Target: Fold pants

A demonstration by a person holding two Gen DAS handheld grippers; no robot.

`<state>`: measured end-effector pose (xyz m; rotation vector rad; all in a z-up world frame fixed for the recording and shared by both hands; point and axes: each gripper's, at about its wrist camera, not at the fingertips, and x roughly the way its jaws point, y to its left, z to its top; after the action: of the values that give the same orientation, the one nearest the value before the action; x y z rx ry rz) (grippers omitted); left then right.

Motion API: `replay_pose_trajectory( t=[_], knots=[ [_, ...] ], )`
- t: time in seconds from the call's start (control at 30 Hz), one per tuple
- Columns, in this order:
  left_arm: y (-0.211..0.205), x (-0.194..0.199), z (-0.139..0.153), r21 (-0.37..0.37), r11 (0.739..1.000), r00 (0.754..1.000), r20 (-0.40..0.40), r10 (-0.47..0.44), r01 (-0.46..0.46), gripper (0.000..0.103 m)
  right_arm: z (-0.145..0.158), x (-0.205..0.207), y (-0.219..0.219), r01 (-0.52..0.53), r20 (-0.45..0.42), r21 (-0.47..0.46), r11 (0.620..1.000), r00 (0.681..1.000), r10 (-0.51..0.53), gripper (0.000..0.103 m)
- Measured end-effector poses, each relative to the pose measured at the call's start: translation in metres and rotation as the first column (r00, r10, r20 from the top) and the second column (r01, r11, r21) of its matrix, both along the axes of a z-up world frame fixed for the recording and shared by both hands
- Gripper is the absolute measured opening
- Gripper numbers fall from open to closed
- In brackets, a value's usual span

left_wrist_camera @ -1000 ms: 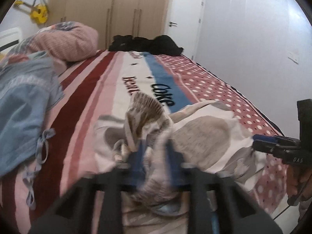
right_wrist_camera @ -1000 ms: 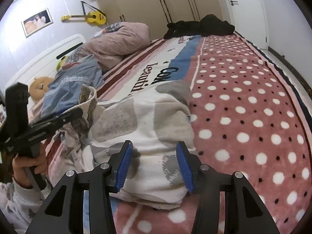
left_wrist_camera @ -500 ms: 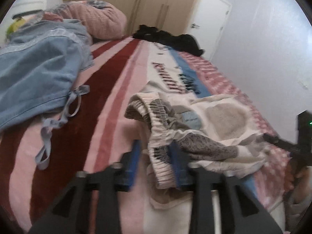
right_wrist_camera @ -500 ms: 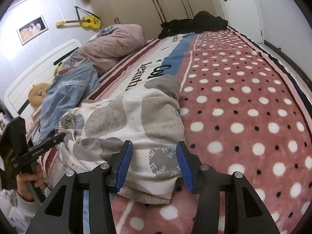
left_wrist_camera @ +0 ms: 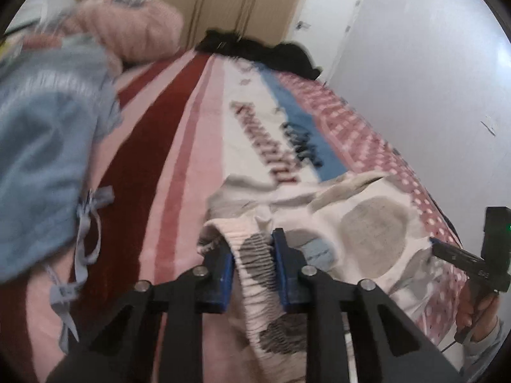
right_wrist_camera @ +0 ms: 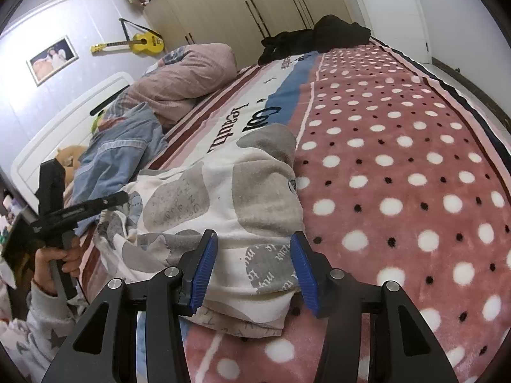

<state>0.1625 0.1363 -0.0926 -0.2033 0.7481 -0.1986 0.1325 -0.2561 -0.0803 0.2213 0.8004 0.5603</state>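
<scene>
Left claw [left_wrist_camera: 252, 271]: I see its jaws nearly together, having just closed in again after a brief widening, blue pads pressed on the gathered waistband of the pants [left_wrist_camera: 367, 223] that runs between them. Rest of the pants lies spread ahead and to the right of this claw on the bed [left_wrist_camera: 153, 166].

Right claw [right_wrist_camera: 254, 269]: jaws about half apart, one pad on either side of the folded near end of the pants [right_wrist_camera: 223, 198]. I cannot tell whether the pads press the cloth or only bracket it.

Pose: both claws point forward and down at the blanket. In the right wrist view, the left hand [right_wrist_camera: 54, 261] grips its handle well left of the right claw, star-print sleeve [right_wrist_camera: 41, 328] below it.

Against a second ago: the waistband stood lifted in a bunch above the left claw; now it is low, drawn toward me, and the pants lie flatter. Left view has swung and blurred. Right claw sits much as it did.

Blue denim garment [left_wrist_camera: 41, 159] lies far left of the left claw.
</scene>
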Motion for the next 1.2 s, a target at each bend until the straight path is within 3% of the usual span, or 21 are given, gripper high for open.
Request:
replay_pose_trajectory(
  t=[0.1,0.23,0.33,0.5,0.6,0.63,0.67,0.73,0.83,0.9,0.93,0.97,1.0,1.13,1.2],
  knots=[
    [-0.007,-0.009,0.026,0.021,1.0,0.995,0.104,-0.004,0.002,0.017,0.0,0.002,-0.003,0.009,-0.006,0.005,1.0,1.0,-0.009,0.044],
    [0.004,0.001,0.043,0.055,0.997,0.989,0.136,0.05,-0.058,0.017,0.003,0.006,-0.006,0.021,-0.012,0.015,1.0,1.0,-0.021,0.044],
    [0.019,0.008,0.033,0.07,0.992,0.991,0.094,0.093,-0.1,0.017,0.006,0.007,-0.008,0.026,-0.007,0.011,1.0,1.0,-0.026,0.044],
    [0.037,0.015,-0.021,0.045,0.994,0.991,-0.088,0.104,-0.1,0.022,-0.005,0.014,-0.009,0.03,-0.058,0.0,1.0,0.998,-0.03,0.044],
    [0.044,0.004,-0.028,-0.026,0.995,0.99,-0.106,0.096,-0.099,0.039,-0.01,0.016,-0.008,0.033,-0.084,-0.015,0.999,0.996,-0.034,0.045],
    [0.045,-0.003,-0.027,-0.056,0.994,0.991,-0.099,0.089,-0.094,0.05,-0.01,0.016,-0.008,0.033,-0.08,-0.019,0.999,0.996,-0.034,0.045],
    [0.048,-0.011,-0.024,-0.117,0.991,0.994,-0.088,0.062,-0.072,0.057,-0.008,0.015,-0.008,0.032,-0.075,-0.022,0.999,0.997,-0.033,0.045],
    [0.048,-0.025,-0.022,-0.208,0.978,0.997,-0.073,-0.005,-0.01,0.062,-0.004,0.013,-0.008,0.03,-0.061,-0.03,0.999,0.998,-0.032,0.045],
    [0.034,-0.041,-0.026,-0.261,0.964,0.993,-0.085,-0.08,0.055,0.063,-0.004,0.012,-0.006,0.025,-0.062,-0.031,0.999,0.998,-0.027,0.045],
    [0.024,-0.051,-0.033,-0.254,0.965,0.99,-0.104,-0.094,0.065,0.063,-0.007,0.012,-0.004,0.022,-0.067,-0.029,0.999,0.997,-0.024,0.045],
    [0.02,-0.053,-0.036,-0.244,0.967,0.989,-0.111,-0.096,0.066,0.056,-0.008,0.012,-0.003,0.021,-0.069,-0.029,0.999,0.997,-0.023,0.045],
    [0.016,-0.057,-0.04,-0.208,0.976,0.988,-0.123,-0.092,0.065,0.036,-0.009,0.011,-0.002,0.022,-0.07,-0.029,0.999,0.997,-0.024,0.045],
    [0.013,-0.058,-0.043,-0.184,0.981,0.986,-0.14,-0.092,0.066,0.033,-0.009,0.011,-0.002,0.024,-0.068,-0.029,0.999,0.997,-0.026,0.045],
    [0.006,-0.071,-0.046,-0.12,0.991,0.986,-0.15,-0.077,0.059,0.036,-0.009,0.008,-0.003,0.02,-0.053,-0.067,0.998,0.998,-0.023,0.048],
    [-0.003,-0.08,-0.032,-0.048,0.998,0.992,-0.113,-0.051,0.046,0.044,-0.008,0.006,-0.004,0.023,-0.045,-0.084,0.996,0.999,-0.026,0.049]
  ],
)
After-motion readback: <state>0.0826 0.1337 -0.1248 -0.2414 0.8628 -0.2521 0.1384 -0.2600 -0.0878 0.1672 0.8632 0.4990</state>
